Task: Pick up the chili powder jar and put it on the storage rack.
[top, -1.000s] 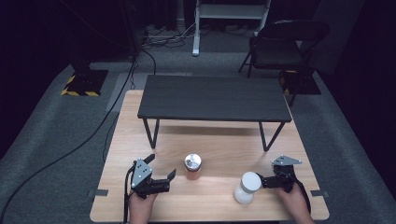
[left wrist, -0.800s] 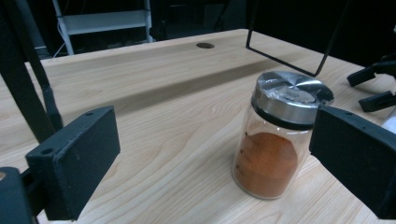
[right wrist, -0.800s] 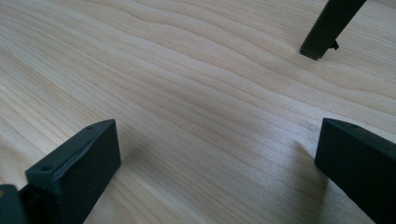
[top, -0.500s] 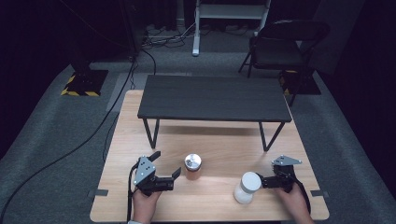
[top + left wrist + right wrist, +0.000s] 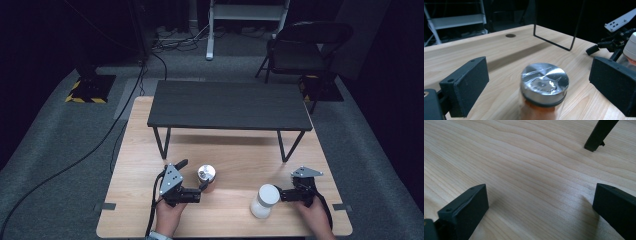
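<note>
Jar (image 5: 544,86) with silver lid stands between the spread jaws of the left gripper (image 5: 537,87), touching neither; right gripper (image 5: 541,212) gapes empty.

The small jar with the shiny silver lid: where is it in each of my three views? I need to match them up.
High view: the small jar with the shiny silver lid stands on the light wooden table, just ahead of the left gripper.
Left gripper view: bottom centre, between the open black fingers.
Right gripper view: not in it.
Shared landmark: the black metal leg of the dark bench.
</note>
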The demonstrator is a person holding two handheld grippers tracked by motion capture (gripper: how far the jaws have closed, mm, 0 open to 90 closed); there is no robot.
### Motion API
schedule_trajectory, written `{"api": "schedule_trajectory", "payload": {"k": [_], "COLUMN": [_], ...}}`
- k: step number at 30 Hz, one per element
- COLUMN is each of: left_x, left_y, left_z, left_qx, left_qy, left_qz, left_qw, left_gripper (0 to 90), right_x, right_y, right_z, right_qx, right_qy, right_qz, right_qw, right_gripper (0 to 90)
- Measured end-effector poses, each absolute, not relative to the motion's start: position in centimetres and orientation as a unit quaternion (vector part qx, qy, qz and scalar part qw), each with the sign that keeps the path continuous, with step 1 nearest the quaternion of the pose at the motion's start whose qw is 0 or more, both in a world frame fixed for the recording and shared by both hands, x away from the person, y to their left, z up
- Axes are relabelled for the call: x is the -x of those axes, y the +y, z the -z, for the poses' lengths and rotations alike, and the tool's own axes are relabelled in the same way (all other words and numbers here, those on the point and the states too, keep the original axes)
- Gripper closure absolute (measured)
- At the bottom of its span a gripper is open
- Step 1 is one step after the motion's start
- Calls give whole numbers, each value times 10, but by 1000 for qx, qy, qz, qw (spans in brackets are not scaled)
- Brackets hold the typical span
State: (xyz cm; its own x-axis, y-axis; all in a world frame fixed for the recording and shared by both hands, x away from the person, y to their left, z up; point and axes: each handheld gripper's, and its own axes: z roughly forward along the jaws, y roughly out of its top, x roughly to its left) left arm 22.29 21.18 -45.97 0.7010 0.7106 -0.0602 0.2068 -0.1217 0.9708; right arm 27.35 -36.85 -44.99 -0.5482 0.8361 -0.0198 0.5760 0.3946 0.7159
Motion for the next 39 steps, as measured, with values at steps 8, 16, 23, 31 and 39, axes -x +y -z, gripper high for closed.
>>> {"api": "schedule_trajectory", "payload": {"k": [8, 16, 23, 31, 39], "left_x": [-224, -226, -228, -230, -231], "left_y": [194, 184, 173, 169, 168], "left_z": [472, 484, 495, 496, 494], "left_qx": [-726, -730, -732, -749, -752], "left_qy": [324, 337, 342, 341, 346], "left_qz": [-238, -236, -242, -235, -233], "left_qw": [558, 547, 537, 518, 511], "left_gripper": [50, 81, 153, 288, 301], "right_x": [-274, -275, -276, -276, -276], "right_y": [-368, -369, -369, -369, -369], "right_z": [450, 450, 450, 450, 450], "right_qx": [-435, -432, -432, -432, -433], "right_qy": [812, 814, 814, 814, 814], "right_qz": [-337, -338, -338, -338, -338], "right_qw": [193, 192, 191, 191, 191], "right_gripper": [0, 0, 0, 0, 0]}}
